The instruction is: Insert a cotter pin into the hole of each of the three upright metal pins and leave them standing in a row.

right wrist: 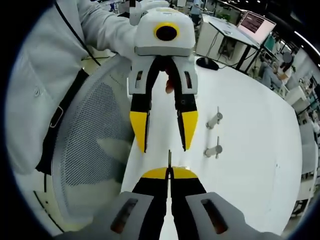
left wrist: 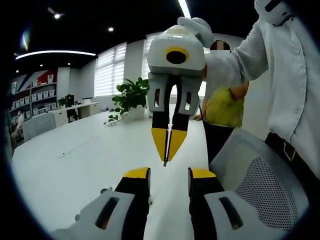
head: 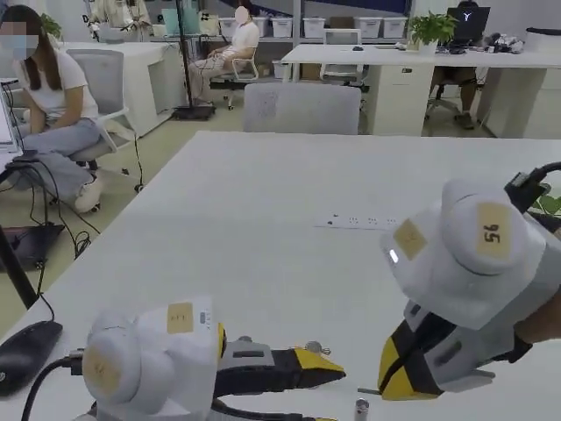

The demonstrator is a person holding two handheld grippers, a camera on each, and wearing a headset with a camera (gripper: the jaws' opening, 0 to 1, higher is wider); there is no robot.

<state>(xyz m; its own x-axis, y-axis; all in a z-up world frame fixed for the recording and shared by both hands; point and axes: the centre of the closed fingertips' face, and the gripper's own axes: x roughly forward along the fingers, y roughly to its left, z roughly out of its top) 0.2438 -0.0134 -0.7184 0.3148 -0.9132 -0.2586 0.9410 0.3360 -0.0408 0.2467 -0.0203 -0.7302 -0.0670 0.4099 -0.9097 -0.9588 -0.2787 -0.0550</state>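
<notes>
Bright, even office light on the white table, shadows soft. Overhead, a ceiling strip glares in the left gripper view; both gripper views bend hard at edges.

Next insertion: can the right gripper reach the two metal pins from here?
Probably yes: the right gripper, shut on a cotter pin, has bare table toward the metal pins; the left gripper sits aside.

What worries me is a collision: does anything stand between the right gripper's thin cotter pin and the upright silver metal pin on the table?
Nothing visible. The right gripper, shut on the cotter pin, hovers beside the metal pin; the open left gripper sits aside.
</notes>
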